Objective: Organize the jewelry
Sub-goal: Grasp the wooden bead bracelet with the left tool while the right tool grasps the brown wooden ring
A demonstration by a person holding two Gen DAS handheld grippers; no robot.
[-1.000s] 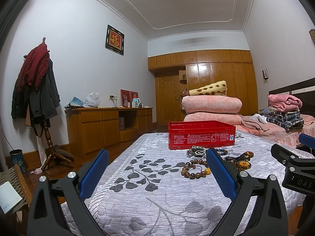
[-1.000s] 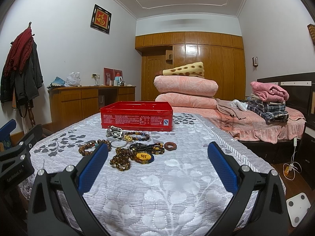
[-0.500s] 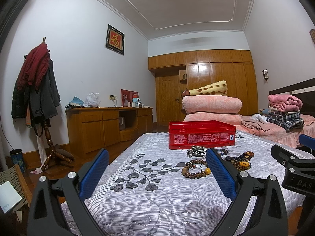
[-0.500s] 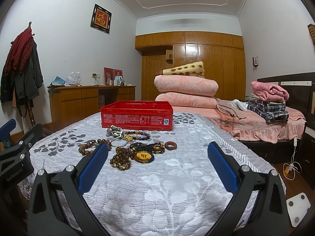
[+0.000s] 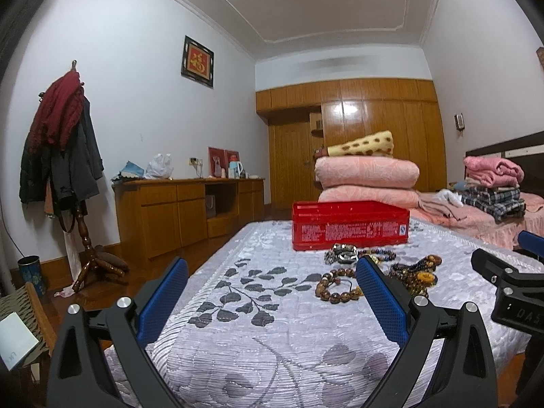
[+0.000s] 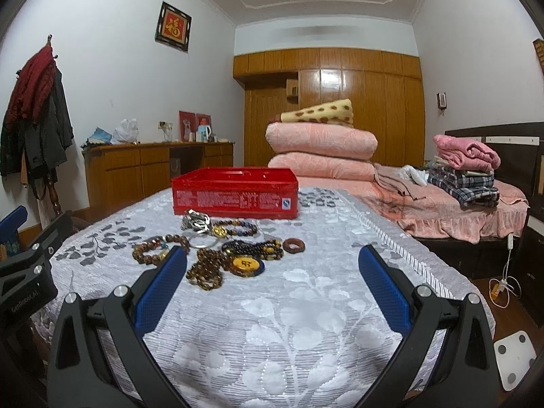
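Observation:
A red tray (image 6: 234, 193) stands on the quilted grey table cover (image 6: 289, 306); it also shows in the left wrist view (image 5: 350, 226). In front of it lies a heap of jewelry: brown bead bracelets (image 6: 154, 250), a dark bead string with a yellow pendant (image 6: 246, 265), a silver piece (image 6: 197, 221) and a brown ring (image 6: 294, 244). The left wrist view shows the bead bracelet (image 5: 336, 287) beside the right finger. My left gripper (image 5: 272, 295) and right gripper (image 6: 272, 289) are both open and empty, held near the table's front edge.
A bed (image 6: 442, 210) with folded pink quilts (image 6: 319, 153) and clothes (image 6: 465, 170) stands behind right. A wooden cabinet (image 5: 187, 210) and coat stand (image 5: 68, 156) are at the left. A white scale (image 6: 515, 353) and cable lie on the floor at right.

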